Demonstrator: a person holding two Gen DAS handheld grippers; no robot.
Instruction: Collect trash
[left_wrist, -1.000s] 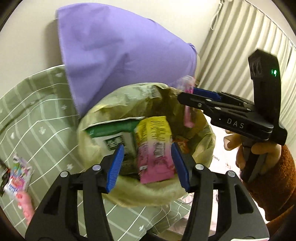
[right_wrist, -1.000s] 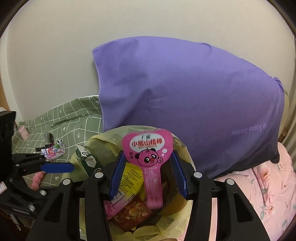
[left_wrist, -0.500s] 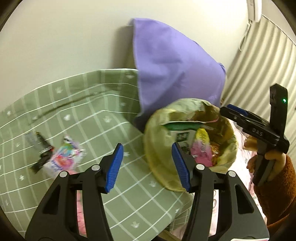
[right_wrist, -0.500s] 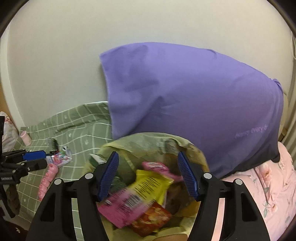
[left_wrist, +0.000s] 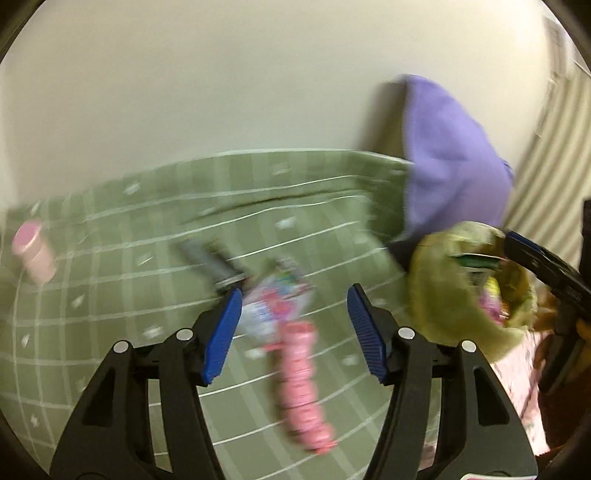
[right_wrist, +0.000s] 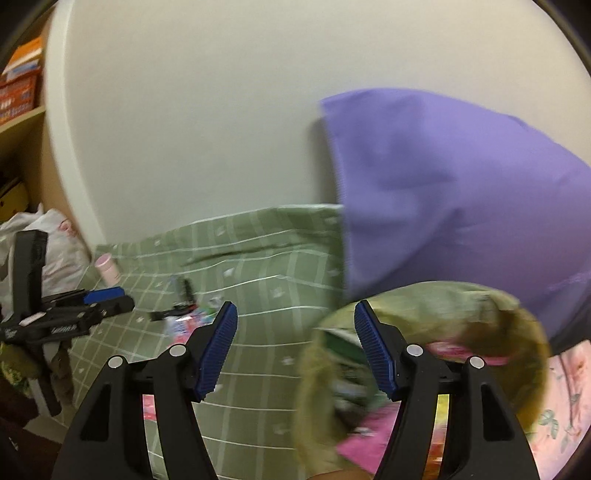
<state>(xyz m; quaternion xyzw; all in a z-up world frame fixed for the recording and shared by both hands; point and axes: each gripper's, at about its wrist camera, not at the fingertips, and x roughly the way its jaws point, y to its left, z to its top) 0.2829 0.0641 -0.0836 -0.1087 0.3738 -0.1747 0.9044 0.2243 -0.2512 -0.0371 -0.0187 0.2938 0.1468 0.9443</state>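
Toward the bed's left edge a pink bottle (left_wrist: 33, 251) lay on the green checked bedspread (left_wrist: 110, 295); your left claw (left_wrist: 293, 325) was spread wide and held nothing, poised above a colourful wrapper (left_wrist: 275, 306) lying mid-bed, with a dark wrapper (left_wrist: 214, 262) just beyond it and a pink ribbed strip (left_wrist: 301, 380) just nearer; motion blur hid their print; toward the bed's right edge the yellow trash bag (right_wrist: 424, 310) stood open with packets inside, against the purple pillow (right_wrist: 443, 192); your right claw (right_wrist: 295, 350) was likewise open and empty beside the bag's mouth.
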